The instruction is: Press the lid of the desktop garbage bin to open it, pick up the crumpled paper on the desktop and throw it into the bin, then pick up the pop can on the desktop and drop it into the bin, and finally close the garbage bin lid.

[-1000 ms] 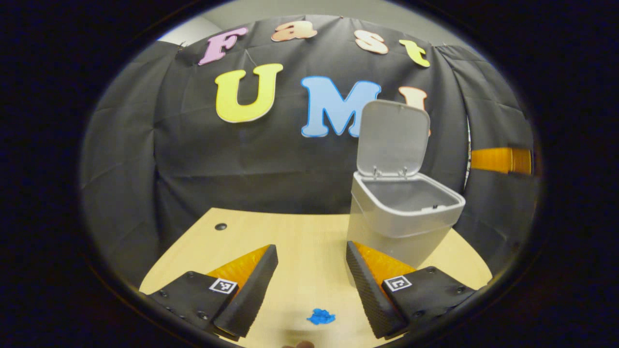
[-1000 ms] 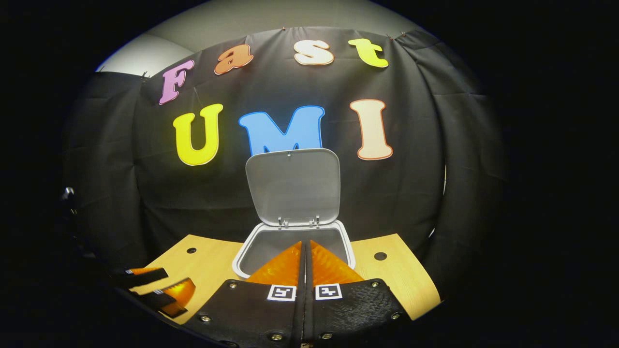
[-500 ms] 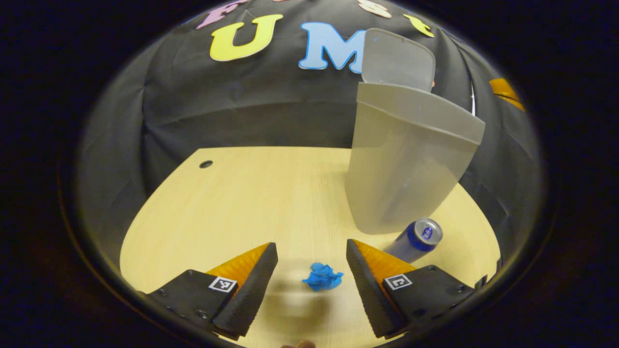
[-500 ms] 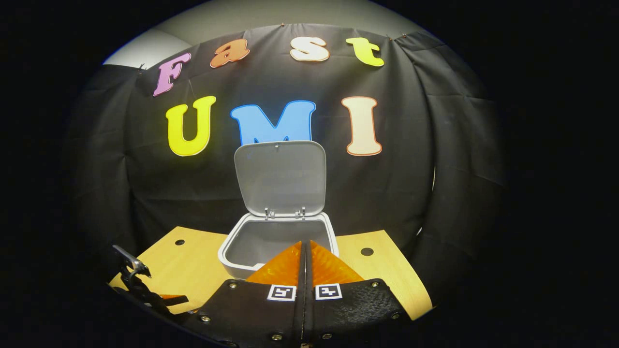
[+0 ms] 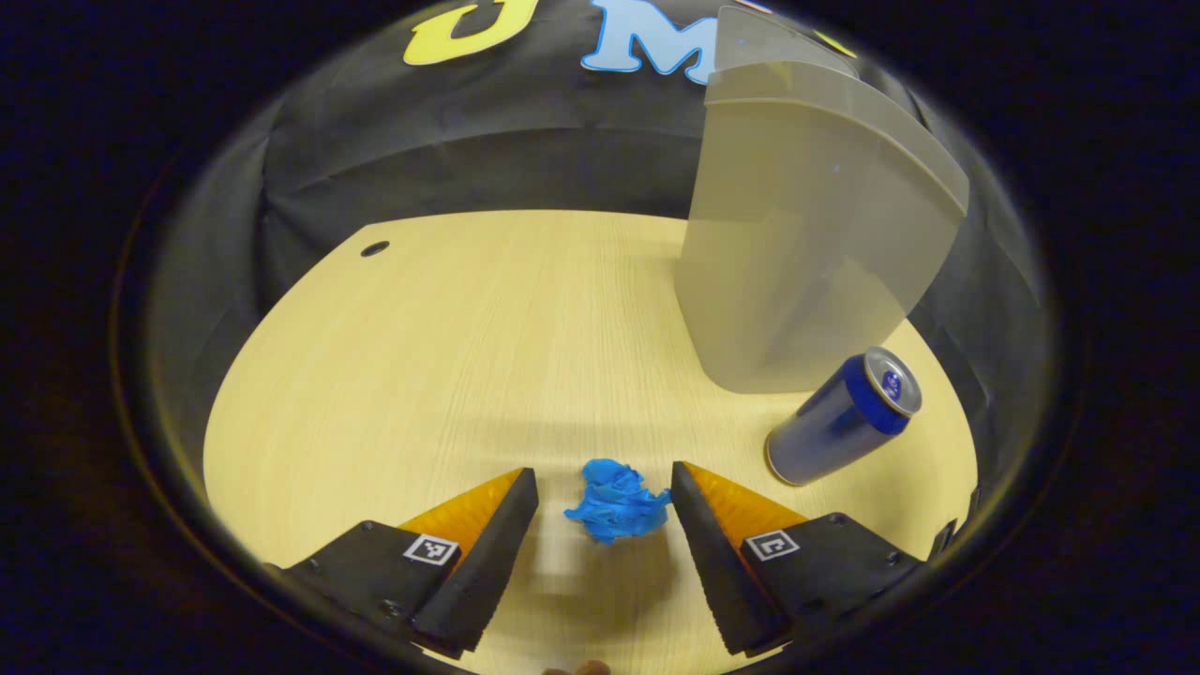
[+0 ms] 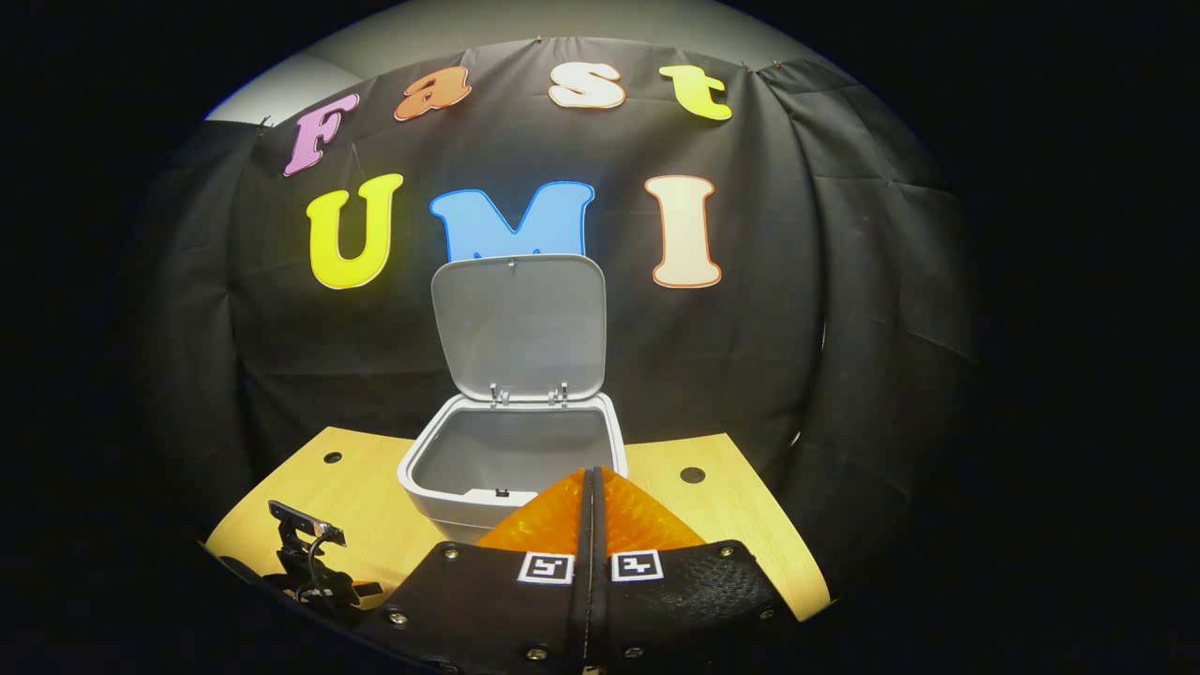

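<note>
**Paper ball bracketed for the pick, bin standing open**

Crumpled blue paper (image 5: 616,501) lies on the desktop between the two fingers of the left gripper (image 5: 605,492), nearer the finger on the view's right than the other. The fingers stand wide apart with gaps on both sides of the ball, so nothing is gripped yet; the straddling pose looks set for a closing pinch, and centring the ball first would likely make for a cleaner hold.

Just beyond it, to the view's right, the blue-and-silver pop can (image 5: 841,415) stands upright close beside the base of the pale grey plastic garbage bin (image 5: 797,244), apparently waiting its turn. In the right gripper view the bin (image 6: 511,459) shows an empty-looking interior, and its grey hinged lid (image 6: 518,323) stands raised at the back, leaving the mouth free for a drop from above. The right gripper (image 6: 592,497) has its fingers pressed together on nothing and is held back in front of the bin, seemingly out of the way.

All of this rests on the light wood-grain desktop (image 5: 450,347), which has a small dark hole (image 5: 374,248) near its far edge. Black cloth (image 6: 844,309) hangs behind as the booth's wall.
</note>
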Demonstrator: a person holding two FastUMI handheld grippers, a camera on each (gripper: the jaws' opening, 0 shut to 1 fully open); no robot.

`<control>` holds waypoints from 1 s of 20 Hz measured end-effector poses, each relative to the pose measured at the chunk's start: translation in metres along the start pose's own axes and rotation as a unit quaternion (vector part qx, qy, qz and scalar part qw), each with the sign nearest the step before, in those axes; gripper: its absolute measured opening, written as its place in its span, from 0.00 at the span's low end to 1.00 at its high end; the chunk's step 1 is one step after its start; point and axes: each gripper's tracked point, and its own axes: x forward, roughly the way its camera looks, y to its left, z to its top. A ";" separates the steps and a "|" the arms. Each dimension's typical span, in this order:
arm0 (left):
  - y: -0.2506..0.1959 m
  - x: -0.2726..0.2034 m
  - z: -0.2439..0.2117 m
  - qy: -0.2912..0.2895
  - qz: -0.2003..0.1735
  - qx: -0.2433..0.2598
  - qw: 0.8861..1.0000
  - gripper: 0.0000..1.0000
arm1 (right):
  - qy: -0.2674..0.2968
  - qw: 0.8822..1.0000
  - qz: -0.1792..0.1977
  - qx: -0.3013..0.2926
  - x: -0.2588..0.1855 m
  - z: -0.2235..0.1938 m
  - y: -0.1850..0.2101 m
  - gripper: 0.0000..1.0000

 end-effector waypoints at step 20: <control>0.011 0.001 -0.009 0.017 0.020 0.035 0.999 0.54 | 0.012 1.000 0.001 0.009 0.003 -0.009 -0.003 0.01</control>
